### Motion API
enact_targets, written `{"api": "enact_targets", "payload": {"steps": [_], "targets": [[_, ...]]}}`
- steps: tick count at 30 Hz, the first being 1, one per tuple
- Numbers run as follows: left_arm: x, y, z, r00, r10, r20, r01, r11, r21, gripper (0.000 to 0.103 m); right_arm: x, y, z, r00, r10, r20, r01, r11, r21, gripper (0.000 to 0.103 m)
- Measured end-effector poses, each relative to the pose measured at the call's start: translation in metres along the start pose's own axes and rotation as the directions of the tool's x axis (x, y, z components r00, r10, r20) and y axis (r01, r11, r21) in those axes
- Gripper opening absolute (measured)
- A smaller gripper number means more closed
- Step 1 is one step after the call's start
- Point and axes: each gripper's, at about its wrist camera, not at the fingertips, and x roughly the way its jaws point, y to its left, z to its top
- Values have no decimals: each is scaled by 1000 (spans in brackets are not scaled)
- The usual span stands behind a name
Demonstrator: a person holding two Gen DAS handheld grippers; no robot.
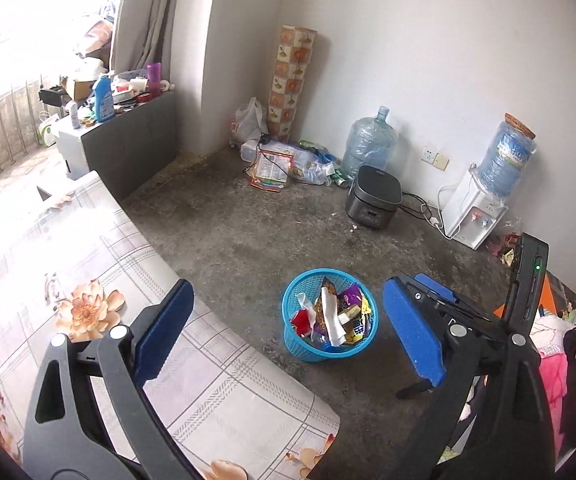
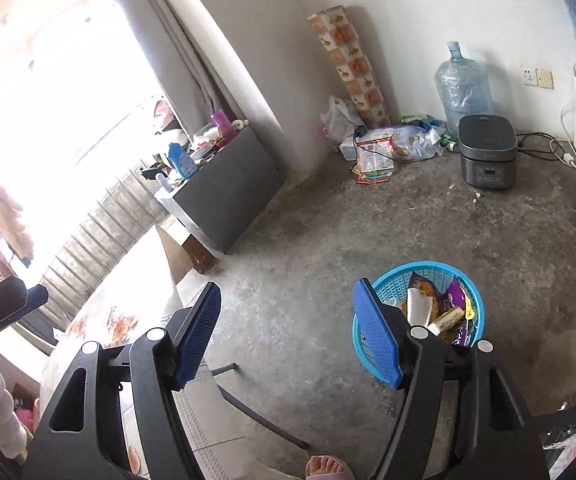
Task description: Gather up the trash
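A blue mesh basket stands on the concrete floor beside the table, filled with wrappers and crumpled paper. My left gripper hangs high above it, open and holding nothing; the basket shows through the gap between its blue pads. My right gripper is also open and holds nothing. From there the basket sits just behind the right finger, its wrappers visible. The right gripper's black body shows at the right edge of the left wrist view.
A table with a floral cloth fills the lower left. A rice cooker, a water jug, a dispenser and a heap of bags and packets line the far wall. A person's foot is below.
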Motion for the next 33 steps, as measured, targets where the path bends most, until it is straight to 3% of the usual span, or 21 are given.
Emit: {"api": "enact_targets", "payload": {"steps": [4,7,10,14,21,27,33], "targets": [[-39,28,-15,995,99,15,-97,990,-102,94,-15,39,-5,999,51,7,-50,995,-81,70],[-63,44,-24,976,216,16,-211,966,-149,94,-24,64,-9,997,83,1,-82,987,-138,73],[-88,58,-35,948,316,38,-305,936,-173,94,-33,87,-12,994,108,0,-106,976,-191,75],[-114,66,-48,888,457,54,-441,879,-181,94,-45,108,-16,991,136,11,-129,963,-236,78],[-147,81,-72,869,493,45,-473,853,-223,94,-57,126,-20,986,165,10,-157,954,-256,78],[-162,91,-93,865,500,44,-458,822,-338,94,-61,137,-19,985,175,16,-163,946,-281,78],[-165,95,-106,867,497,39,-447,809,-383,94,-70,147,-18,984,174,37,-155,940,-305,81]]}}
